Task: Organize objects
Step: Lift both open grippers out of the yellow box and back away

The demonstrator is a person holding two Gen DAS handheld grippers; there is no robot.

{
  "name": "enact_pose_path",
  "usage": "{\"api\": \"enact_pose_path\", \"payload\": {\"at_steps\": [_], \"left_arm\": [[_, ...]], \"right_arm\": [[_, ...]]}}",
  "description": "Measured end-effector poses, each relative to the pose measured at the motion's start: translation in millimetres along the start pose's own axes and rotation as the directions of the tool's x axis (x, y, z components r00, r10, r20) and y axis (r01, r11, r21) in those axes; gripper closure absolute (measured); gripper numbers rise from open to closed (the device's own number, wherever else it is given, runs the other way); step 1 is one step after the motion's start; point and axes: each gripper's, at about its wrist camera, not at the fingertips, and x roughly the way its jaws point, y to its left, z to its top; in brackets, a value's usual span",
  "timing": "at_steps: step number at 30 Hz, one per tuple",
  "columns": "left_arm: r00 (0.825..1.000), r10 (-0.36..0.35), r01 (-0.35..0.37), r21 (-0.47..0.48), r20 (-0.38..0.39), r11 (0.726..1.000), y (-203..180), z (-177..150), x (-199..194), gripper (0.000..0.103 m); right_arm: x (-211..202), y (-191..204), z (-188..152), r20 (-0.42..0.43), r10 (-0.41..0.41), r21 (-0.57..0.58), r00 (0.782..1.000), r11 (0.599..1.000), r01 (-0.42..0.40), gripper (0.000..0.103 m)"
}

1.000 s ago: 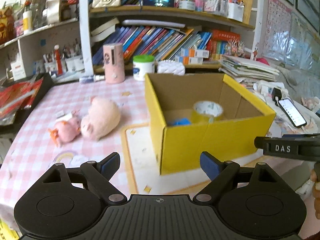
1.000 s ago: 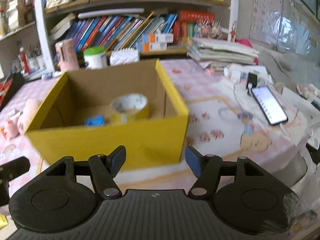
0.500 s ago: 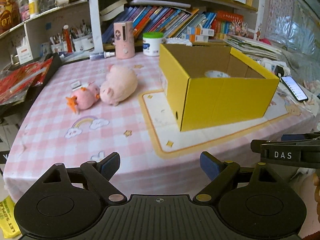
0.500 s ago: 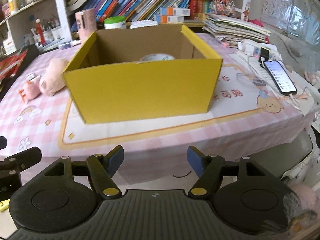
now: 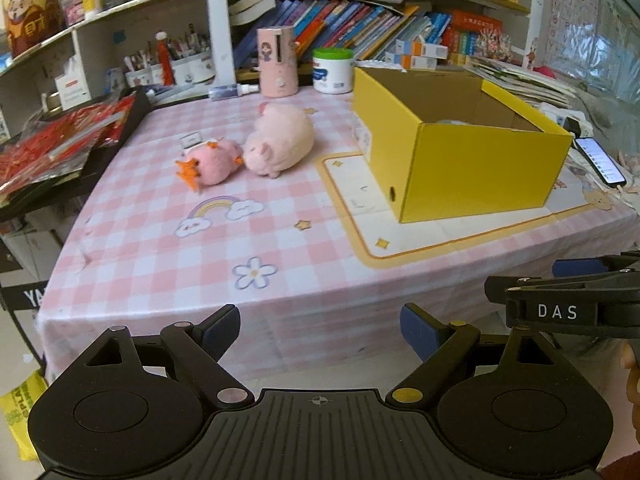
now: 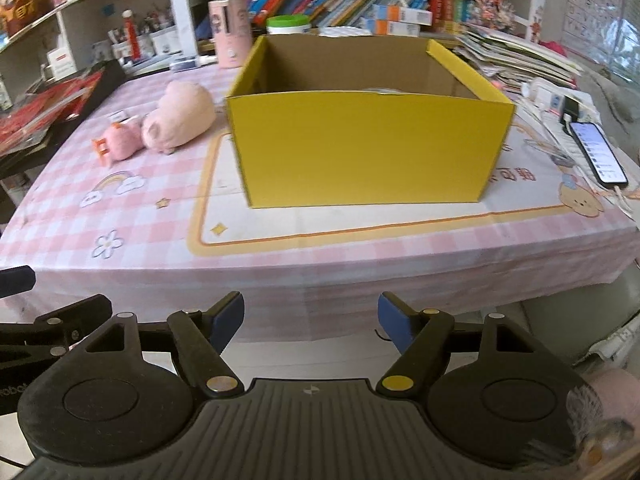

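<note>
An open yellow cardboard box [image 5: 480, 168] [image 6: 368, 148] stands on the pink checked table; only a sliver of a tape roll [image 6: 384, 90] shows over its rim. A large pink pig plush [image 5: 280, 142] [image 6: 180, 114] and a smaller pink plush with orange feet [image 5: 210, 162] [image 6: 120, 142] lie left of the box. My left gripper [image 5: 320, 330] is open and empty, held off the table's front edge. My right gripper [image 6: 310, 316] is open and empty, also off the front edge, facing the box.
A phone [image 6: 598, 152] on a cable lies at the table's right edge. A pink cylinder [image 5: 277, 62], a white jar [image 5: 333, 70] and bookshelves stand at the back. A black tray of red packets [image 5: 60, 136] sits at the left. The right gripper's body [image 5: 560, 304] shows beside my left one.
Both grippers have pulled back and down from over the box to beyond the table's front edge. The box's contents have dropped out of sight behind its wall. Both stay open.
</note>
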Motion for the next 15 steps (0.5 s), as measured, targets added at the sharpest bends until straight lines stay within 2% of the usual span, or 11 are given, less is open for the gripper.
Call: {"api": "enact_pose_path", "payload": {"at_steps": [15], "left_arm": [[0.995,0.092,-0.089,-0.087,0.026,0.992,48,-15,-24,0.014]], "right_arm": [[-3,57,0,0.016,0.084,-0.113,0.996,0.99,-0.082,0.029]]}}
